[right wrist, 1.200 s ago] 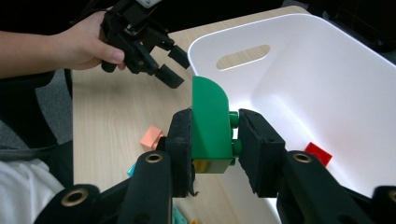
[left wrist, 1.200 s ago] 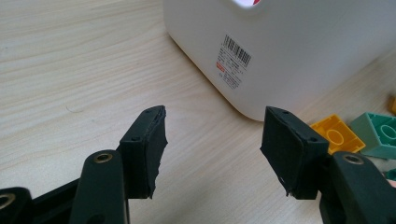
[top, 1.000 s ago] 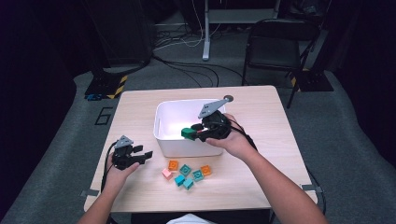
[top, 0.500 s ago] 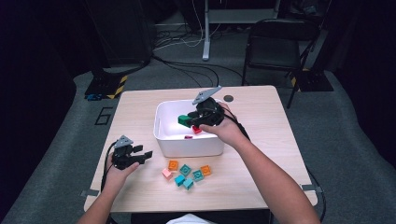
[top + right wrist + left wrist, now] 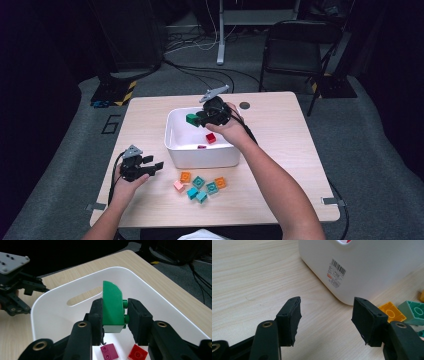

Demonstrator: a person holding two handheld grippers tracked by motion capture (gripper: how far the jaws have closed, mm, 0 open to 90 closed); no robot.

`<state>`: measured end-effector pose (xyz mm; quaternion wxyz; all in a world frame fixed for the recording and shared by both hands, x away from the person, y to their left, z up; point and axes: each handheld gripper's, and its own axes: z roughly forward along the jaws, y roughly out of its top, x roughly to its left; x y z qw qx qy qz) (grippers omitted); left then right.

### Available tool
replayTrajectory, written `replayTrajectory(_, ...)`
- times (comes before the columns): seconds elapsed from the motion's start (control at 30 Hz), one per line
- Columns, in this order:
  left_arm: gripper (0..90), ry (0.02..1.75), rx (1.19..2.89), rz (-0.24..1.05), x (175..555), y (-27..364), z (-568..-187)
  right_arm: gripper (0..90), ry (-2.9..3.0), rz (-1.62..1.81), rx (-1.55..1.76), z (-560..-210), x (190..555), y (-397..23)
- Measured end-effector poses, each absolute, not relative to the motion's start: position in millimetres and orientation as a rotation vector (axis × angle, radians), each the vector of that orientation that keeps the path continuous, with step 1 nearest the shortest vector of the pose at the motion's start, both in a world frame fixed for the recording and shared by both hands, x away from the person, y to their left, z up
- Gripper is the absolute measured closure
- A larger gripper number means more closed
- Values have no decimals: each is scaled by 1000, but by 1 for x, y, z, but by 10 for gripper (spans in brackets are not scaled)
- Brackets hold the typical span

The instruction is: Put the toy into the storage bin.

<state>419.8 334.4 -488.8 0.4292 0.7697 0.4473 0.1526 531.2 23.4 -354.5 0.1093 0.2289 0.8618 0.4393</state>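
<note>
Green plastic brick [image 5: 192, 119], clenched in the right claw [image 5: 200, 119], has travelled from the near rim to hang over the white plastic tub [image 5: 200, 155] on the worktop [image 5: 280, 150] in the high view, so the drop looks close. Left claw [image 5: 325, 315] rests released, empty. Right gripper view: brick [image 5: 113, 307] above a magenta brick [image 5: 109, 352] and, probably, a red one [image 5: 137, 353].

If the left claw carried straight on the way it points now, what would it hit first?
Probably the white bin: in the left gripper view its rounded corner and labelled wall lie ahead of the open left claw, slightly toward the right jaw. Only bare table lies between them, though depth is hard to judge.
</note>
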Motion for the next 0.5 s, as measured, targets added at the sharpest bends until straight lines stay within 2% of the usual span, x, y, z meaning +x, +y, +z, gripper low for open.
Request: replayTrajectory(0.5, 397, 1120, 1917, 377, 420, 332, -490, 655, 2535, 1184, 720, -386, 561, 42)
